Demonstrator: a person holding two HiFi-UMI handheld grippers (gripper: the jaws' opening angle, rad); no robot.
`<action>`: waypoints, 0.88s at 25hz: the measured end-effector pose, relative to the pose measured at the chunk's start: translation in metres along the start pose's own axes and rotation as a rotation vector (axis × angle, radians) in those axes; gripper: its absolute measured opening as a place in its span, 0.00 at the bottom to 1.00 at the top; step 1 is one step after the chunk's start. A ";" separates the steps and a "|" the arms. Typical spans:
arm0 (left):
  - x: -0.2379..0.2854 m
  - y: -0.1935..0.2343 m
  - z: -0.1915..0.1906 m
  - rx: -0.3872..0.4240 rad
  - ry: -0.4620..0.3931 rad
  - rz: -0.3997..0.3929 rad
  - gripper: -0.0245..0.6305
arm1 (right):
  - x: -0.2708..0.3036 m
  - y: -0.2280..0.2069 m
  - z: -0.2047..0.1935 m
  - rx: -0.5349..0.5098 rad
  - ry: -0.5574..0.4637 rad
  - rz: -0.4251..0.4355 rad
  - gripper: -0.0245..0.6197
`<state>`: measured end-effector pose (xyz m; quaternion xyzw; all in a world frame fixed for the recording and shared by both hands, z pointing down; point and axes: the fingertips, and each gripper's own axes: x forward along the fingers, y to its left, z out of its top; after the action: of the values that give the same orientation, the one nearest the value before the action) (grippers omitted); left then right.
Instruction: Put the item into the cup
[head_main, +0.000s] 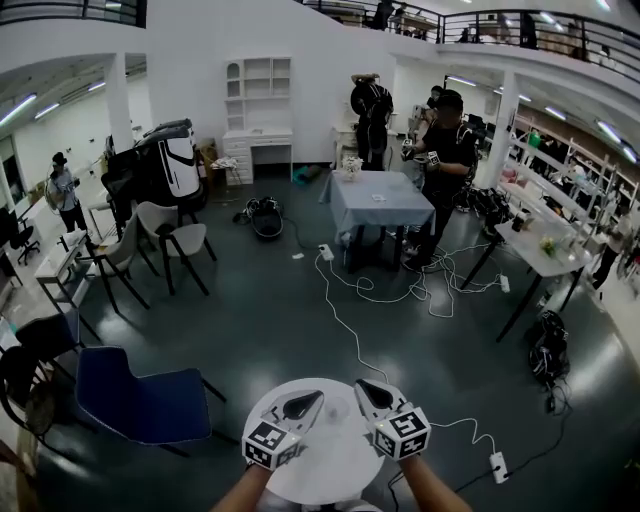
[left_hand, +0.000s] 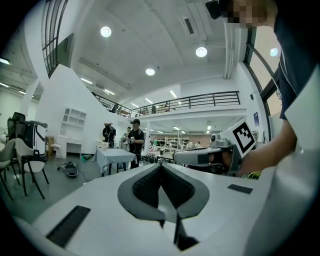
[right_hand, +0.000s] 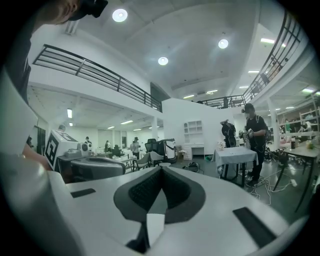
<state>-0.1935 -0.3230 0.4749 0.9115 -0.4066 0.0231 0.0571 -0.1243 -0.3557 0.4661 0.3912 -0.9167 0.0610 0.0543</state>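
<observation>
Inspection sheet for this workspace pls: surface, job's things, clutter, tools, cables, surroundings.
Surface: round white table, visible part bare.
Job's things: nothing seen.
Clutter: nothing seen.
Grippers: left tool and right tool both shut, nothing between the jaws, held over the table.
Cables: white cable trailing across the floor; power strip right of the table.
Surroundings: blue chair at left; cloth-covered table and a person beyond.

The left hand-held gripper (left_hand: 161, 167) points level, its jaws pressed together with nothing between them. Just to its right is the right hand-held gripper (left_hand: 181, 157). Far off, a person (left_hand: 135, 142) stands behind a cloth-covered desk (left_hand: 114, 156).
</observation>
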 end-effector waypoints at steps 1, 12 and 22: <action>-0.004 0.000 0.000 0.001 -0.002 -0.002 0.06 | -0.001 0.003 0.000 -0.001 -0.004 -0.003 0.06; -0.036 -0.008 -0.018 -0.009 0.006 -0.013 0.06 | -0.016 0.027 -0.013 0.010 -0.017 -0.035 0.06; -0.036 -0.017 -0.020 -0.035 0.028 -0.013 0.06 | -0.022 0.025 -0.017 0.021 -0.013 -0.026 0.06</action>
<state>-0.2045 -0.2824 0.4905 0.9127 -0.4000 0.0284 0.0790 -0.1263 -0.3198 0.4775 0.4042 -0.9111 0.0671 0.0449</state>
